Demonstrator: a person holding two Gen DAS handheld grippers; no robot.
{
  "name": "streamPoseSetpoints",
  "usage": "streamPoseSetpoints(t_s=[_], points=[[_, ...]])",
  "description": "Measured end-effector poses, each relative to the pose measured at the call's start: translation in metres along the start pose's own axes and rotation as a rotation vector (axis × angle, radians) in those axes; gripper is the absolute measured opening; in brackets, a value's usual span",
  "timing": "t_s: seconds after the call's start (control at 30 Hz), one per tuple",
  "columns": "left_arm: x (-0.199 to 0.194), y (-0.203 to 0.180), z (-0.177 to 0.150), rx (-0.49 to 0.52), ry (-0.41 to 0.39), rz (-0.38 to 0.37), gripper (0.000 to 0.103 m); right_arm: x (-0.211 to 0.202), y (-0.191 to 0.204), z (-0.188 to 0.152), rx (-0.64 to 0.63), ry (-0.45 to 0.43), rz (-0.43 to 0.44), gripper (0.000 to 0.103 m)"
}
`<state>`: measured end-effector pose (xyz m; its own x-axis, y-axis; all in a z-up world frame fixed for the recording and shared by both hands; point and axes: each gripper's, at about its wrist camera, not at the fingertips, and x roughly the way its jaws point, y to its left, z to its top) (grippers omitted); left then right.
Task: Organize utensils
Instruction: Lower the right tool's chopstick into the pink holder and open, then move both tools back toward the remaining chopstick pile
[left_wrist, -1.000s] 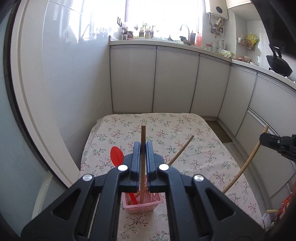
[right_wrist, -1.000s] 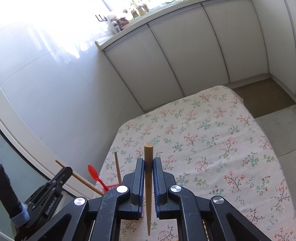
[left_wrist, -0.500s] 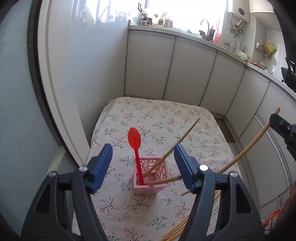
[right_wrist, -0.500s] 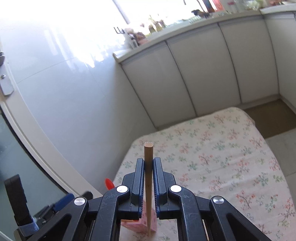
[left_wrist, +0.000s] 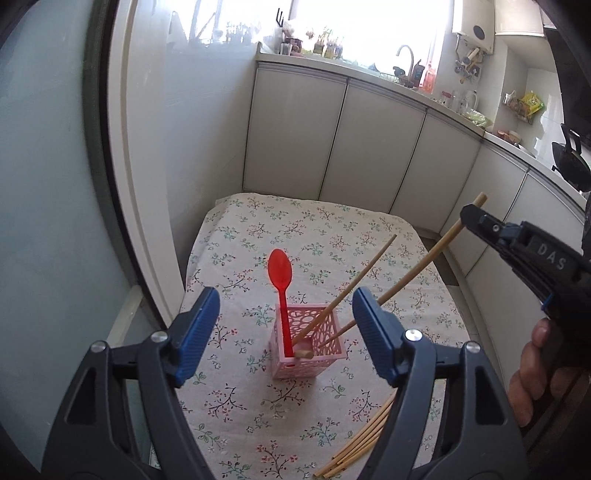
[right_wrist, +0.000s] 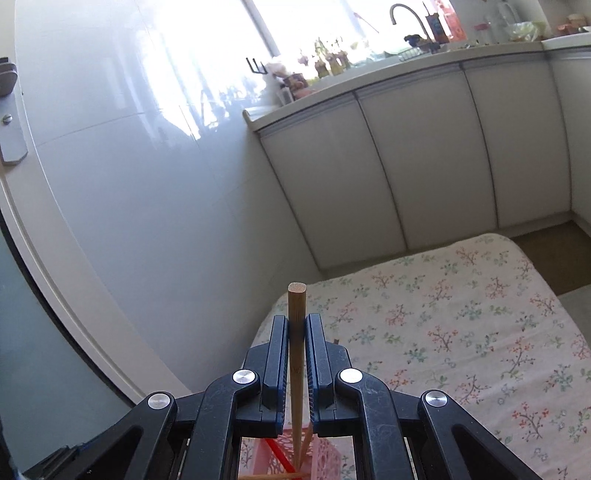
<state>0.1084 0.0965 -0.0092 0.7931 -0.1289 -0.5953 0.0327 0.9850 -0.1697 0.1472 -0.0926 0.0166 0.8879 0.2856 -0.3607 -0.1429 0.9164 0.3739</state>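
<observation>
Red spoon (left_wrist: 280, 273) and one chopstick (left_wrist: 347, 288) already in pink basket (left_wrist: 308, 356), right gripper (right_wrist: 295, 328) fingers clamped on second chopstick (right_wrist: 295, 354) entering basket, left gripper (left_wrist: 284, 328) wide open, empty, loose chopsticks (left_wrist: 360, 443) left on bench (left_wrist: 332, 236)

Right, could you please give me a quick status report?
Left gripper open, empty. Right gripper shut on wooden chopstick, tip in pink lattice basket. Red plastic spoon inside; nothing blocking.
</observation>
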Motion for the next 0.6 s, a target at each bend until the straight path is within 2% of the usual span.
streamPoseSetpoints(t_s=[0.2, 0.33, 0.37, 0.43, 0.6], points=[[0.002, 0.003, -0.001, -0.005, 0.005, 0.002, 0.075, 0.018, -0.002, -0.012, -0.01, 0.045, -0.008, 0.008], [0.002, 0.002, -0.001, -0.001, 0.004, 0.002, 0.075, 0.021, -0.005, -0.015, 0.005, 0.077, 0.016, 0.013], [0.002, 0.001, -0.001, 0.003, 0.004, 0.001, 0.075, 0.02, -0.006, -0.014, 0.01, 0.084, 0.025, 0.017], [0.001, 0.0, -0.001, 0.008, 0.006, 0.003, 0.075, 0.016, -0.008, -0.013, 0.025, 0.08, 0.037, 0.041], [0.0, -0.006, -0.002, 0.028, 0.01, -0.002, 0.077, -0.004, -0.014, -0.006, 0.018, 0.076, 0.034, 0.047]])
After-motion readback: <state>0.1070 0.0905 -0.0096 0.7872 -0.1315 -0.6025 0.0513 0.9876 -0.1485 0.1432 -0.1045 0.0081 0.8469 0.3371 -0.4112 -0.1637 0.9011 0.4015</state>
